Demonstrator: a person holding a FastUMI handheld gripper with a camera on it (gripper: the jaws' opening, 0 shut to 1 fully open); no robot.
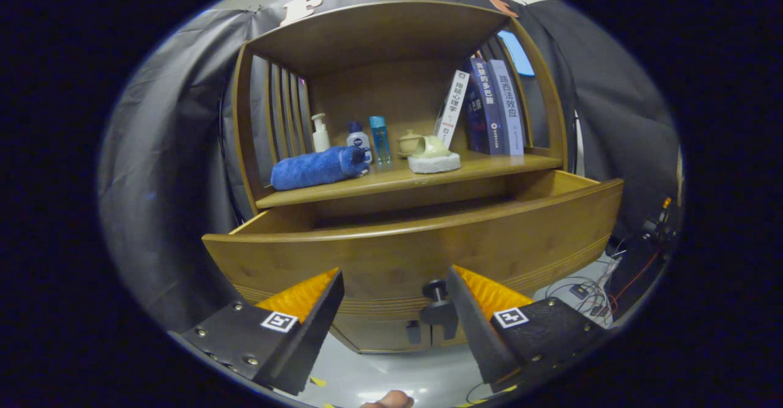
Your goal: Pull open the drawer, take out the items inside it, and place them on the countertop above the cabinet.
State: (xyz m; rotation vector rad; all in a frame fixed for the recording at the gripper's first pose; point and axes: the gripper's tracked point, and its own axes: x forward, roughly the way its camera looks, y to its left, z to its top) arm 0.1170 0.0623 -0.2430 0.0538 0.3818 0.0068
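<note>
My gripper [394, 295] stands wide open, holding nothing, before the pulled-out drawer [416, 249]; its knob [435, 288] sits beside the right finger. On the countertop [391, 181] I count one blue towel [318, 167], three bottles [358, 139], three books [489, 108], spine writing unreadable.

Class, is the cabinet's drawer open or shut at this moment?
Open. The drawer front stands well forward of the cabinet, side walls exposed. The gripper is open, its knob beside the right finger.
</note>
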